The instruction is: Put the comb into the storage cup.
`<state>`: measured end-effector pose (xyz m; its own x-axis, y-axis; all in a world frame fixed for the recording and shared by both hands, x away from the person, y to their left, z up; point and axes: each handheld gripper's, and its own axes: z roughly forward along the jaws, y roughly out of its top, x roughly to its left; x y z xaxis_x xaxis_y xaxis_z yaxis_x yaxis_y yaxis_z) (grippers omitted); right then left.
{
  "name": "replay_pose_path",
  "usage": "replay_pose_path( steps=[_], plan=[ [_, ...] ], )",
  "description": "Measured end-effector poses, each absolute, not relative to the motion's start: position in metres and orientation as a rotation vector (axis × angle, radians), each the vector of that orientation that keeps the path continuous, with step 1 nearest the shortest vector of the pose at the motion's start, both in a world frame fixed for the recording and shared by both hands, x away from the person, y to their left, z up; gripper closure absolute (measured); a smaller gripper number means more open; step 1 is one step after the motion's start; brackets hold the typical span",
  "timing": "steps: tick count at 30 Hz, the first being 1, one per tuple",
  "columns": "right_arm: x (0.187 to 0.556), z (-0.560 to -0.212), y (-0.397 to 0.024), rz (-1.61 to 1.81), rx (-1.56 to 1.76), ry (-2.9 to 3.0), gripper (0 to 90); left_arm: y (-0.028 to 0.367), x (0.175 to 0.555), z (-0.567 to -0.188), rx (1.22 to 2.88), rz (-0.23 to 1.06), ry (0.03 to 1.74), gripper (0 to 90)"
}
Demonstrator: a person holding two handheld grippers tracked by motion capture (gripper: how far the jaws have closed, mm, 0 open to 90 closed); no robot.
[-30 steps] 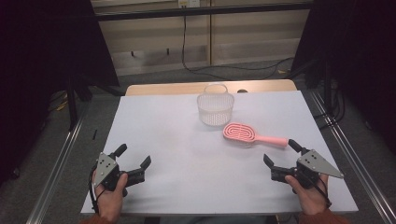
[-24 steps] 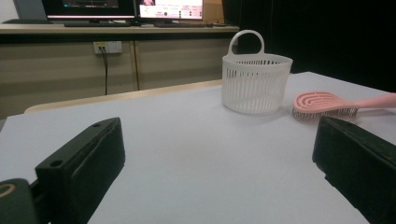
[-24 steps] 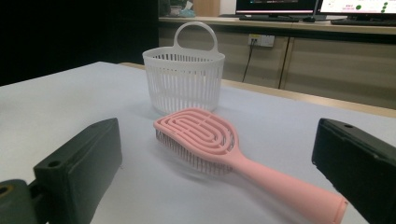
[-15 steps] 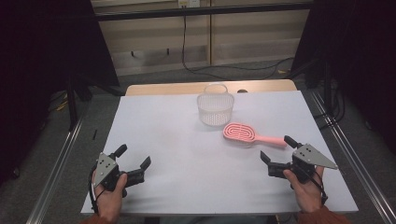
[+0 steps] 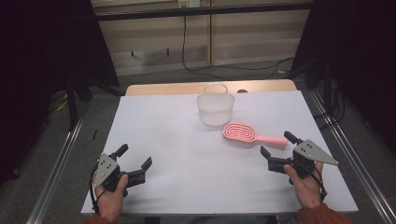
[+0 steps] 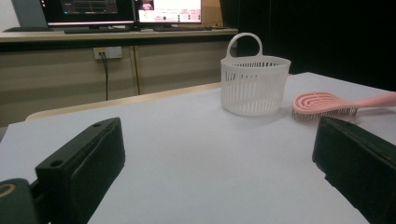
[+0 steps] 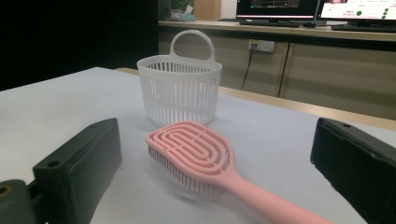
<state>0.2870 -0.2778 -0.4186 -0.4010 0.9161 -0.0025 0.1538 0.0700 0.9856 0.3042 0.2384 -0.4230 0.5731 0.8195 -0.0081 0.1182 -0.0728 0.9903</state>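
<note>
Two grippers rest on the table [image 5: 187, 116], jaws open: left gripper [image 5: 136, 164], right gripper [image 5: 276, 150] near the brush [image 5: 245, 133], beside the basket [image 5: 215, 108]. Left gripper view: brush [image 6: 327, 103] right of basket [image 6: 254, 84]. Right gripper view: brush handle between empty jaws.

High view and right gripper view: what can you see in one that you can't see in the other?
The high view alone takes in both hands, the left gripper and right gripper, both open, and the whole white table. The right gripper view alone shows monitors on a desk behind, and the bristles under the pink hairbrush up close. Both show that hairbrush and the white basket, standing apart on the table.
</note>
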Motion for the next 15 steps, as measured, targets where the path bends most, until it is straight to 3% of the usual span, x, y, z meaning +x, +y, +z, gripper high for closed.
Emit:
replay_pose_path(
  steps=[15],
  plan=[
    [0.315, -0.416, -0.275, 1.359, 1.103, 1.618, 1.3, 0.237, 0.304, -0.423, 1.563, 0.696, 0.815, 2.5]
  ],
)
